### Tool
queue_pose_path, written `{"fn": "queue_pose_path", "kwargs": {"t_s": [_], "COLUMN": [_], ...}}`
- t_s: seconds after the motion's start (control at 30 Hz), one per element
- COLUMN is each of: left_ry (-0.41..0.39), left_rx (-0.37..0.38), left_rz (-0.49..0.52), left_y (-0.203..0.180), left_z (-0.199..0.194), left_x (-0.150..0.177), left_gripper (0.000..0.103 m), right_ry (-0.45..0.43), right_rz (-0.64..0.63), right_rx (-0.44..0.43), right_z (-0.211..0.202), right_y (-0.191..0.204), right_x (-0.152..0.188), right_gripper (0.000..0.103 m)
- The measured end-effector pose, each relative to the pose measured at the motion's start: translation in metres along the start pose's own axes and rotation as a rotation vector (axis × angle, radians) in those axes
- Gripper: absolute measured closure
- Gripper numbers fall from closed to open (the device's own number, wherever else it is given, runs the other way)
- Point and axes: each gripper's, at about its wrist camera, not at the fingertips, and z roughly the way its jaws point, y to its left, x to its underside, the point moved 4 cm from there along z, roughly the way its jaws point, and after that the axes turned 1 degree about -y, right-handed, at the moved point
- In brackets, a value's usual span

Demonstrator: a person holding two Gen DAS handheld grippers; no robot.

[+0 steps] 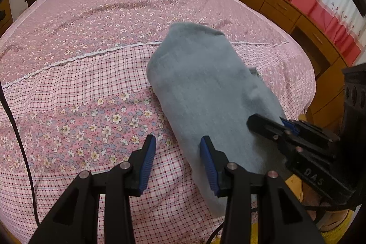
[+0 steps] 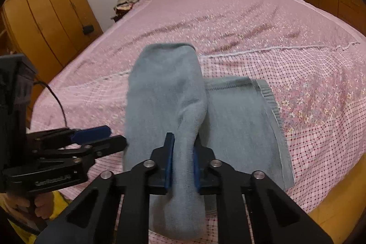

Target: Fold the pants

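The grey pants (image 2: pixel 242 129) lie on the bed (image 2: pixel 228 22) near its foot edge, one part flat, another lifted into a bunched fold. The right gripper (image 2: pixel 181 164) pinches that raised fold between its blue pads. The left gripper (image 1: pixel 178 164) is spread with nothing gripped; its right pad lies over the pants' edge, the left over the bedspread.

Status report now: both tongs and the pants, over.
Right tongs shut on grey pants, fabric bunched between pads. Left tongs open, one pad on pants' edge. Nothing in the way on bedspread.
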Motion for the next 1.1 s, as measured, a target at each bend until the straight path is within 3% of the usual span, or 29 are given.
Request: {"fn": "queue_pose_path", "kwargs": {"t_s": [0.17, 0.47, 1.0, 1.07, 1.1], "left_ry": [-0.022, -0.036, -0.012, -0.021, -0.027], "left_rx": [0.003, 0.002, -0.003, 0.005, 0.017], "left_rz": [-0.016, -0.031, 0.009, 0.016, 0.02], "left_y": [0.005, 0.013, -0.022, -0.03, -0.034], "left_z": [-0.01, -0.018, 0.003, 0.005, 0.005], "left_x": [-0.001, 0.0, -0.007, -0.013, -0.017], "left_gripper": [0.061, 0.06, 0.06, 0.06, 0.06], "right_ry": [-0.094, -0.21, -0.108, -0.1, -0.093], "right_rz": [-0.003, 0.021, 0.163, 0.162, 0.154], "right_rx": [-0.028, 0.02, 0.047, 0.058, 0.068], "right_z": [-0.027, -0.072, -0.023, -0.014, -0.008], "right_y": [0.004, -0.015, -0.081, -0.086, -0.089], "right_x": [-0.01, -0.025, -0.004, 0.0, 0.002], "right_gripper": [0.091, 0.092, 0.091, 0.09, 0.084]}}
